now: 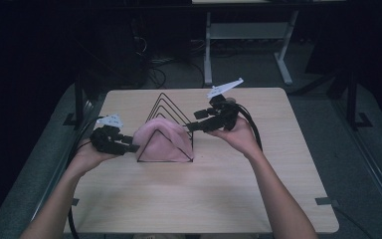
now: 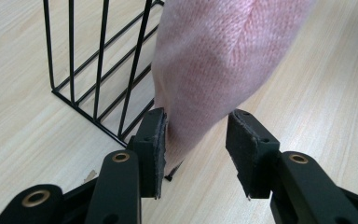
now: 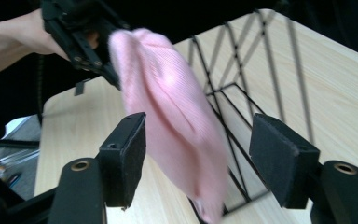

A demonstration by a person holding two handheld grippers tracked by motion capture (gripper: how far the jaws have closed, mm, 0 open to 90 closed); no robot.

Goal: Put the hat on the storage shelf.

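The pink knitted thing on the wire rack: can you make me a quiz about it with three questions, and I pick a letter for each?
1. Where is the pink knitted cloth?
A. Draped over the black wire rack
B. Flat on the floor
C. Folded at the table's near edge

2. How many grippers are near it?
A. None
B. One
C. Two

3. How do the fingers of the left gripper stand?
A. Shut tight with nothing between them
B. Apart, with the cloth's lower end between them
C. Clamped on a rack wire

Answers:
1 A, since the high view shows the cloth hanging on the front triangle of the rack, on the wooden table.
2 C, since the left gripper sits at its left and the right gripper at its right.
3 B, since the left gripper view shows a gap beside one finger.
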